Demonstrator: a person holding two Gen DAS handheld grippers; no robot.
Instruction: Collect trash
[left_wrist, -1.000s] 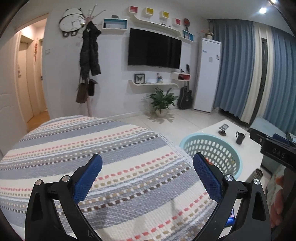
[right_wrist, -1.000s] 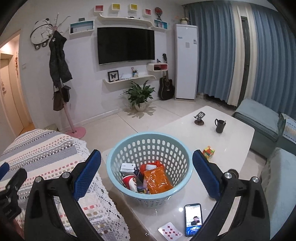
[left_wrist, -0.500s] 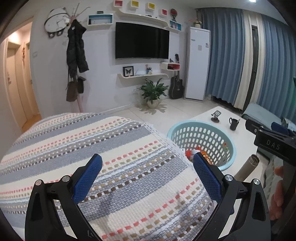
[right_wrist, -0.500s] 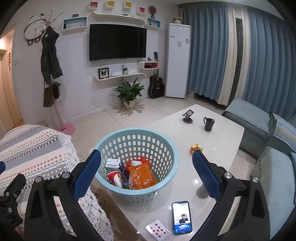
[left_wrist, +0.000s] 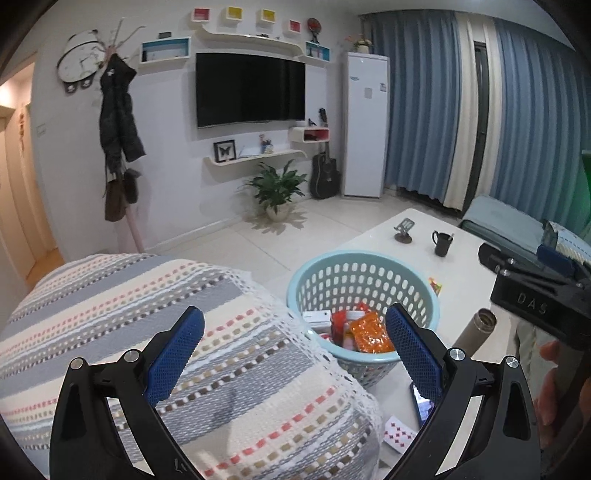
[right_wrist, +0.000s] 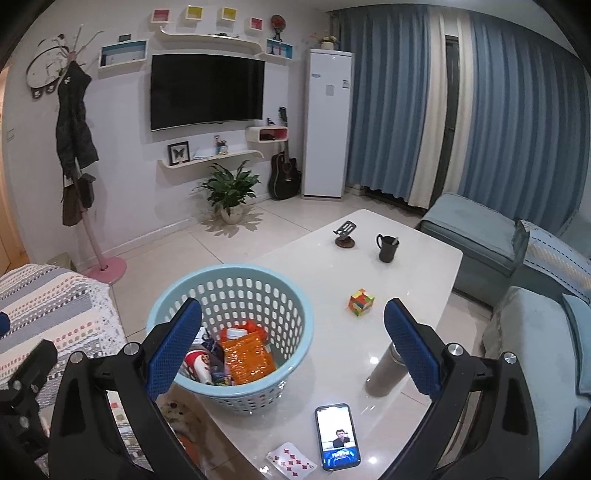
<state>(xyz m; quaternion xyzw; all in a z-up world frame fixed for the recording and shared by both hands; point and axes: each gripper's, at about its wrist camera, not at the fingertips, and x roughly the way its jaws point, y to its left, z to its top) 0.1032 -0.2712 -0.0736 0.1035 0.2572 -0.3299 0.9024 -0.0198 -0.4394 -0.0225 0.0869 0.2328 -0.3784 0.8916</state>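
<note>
A light blue perforated basket (right_wrist: 229, 284) stands on the near left part of the white table (right_wrist: 317, 266). It holds trash: an orange packet (right_wrist: 247, 356), a white-capped bottle and small boxes. It also shows in the left wrist view (left_wrist: 364, 273). My right gripper (right_wrist: 291, 343) is open and empty, held above the table near the basket. My left gripper (left_wrist: 293, 347) is open and empty, above a striped cover (left_wrist: 147, 314), left of the basket.
On the table are a puzzle cube (right_wrist: 361, 301), a black mug (right_wrist: 386, 248), a phone stand (right_wrist: 345, 236), a metal flask (right_wrist: 384, 369), a lit phone (right_wrist: 338, 435) and a playing card (right_wrist: 291, 463). Blue sofas (right_wrist: 476, 240) stand to the right.
Both grippers have swung right and the views have shifted: the basket now shows more fully in the left view and sits further left and nearer in the right view. Jaws stayed open.
</note>
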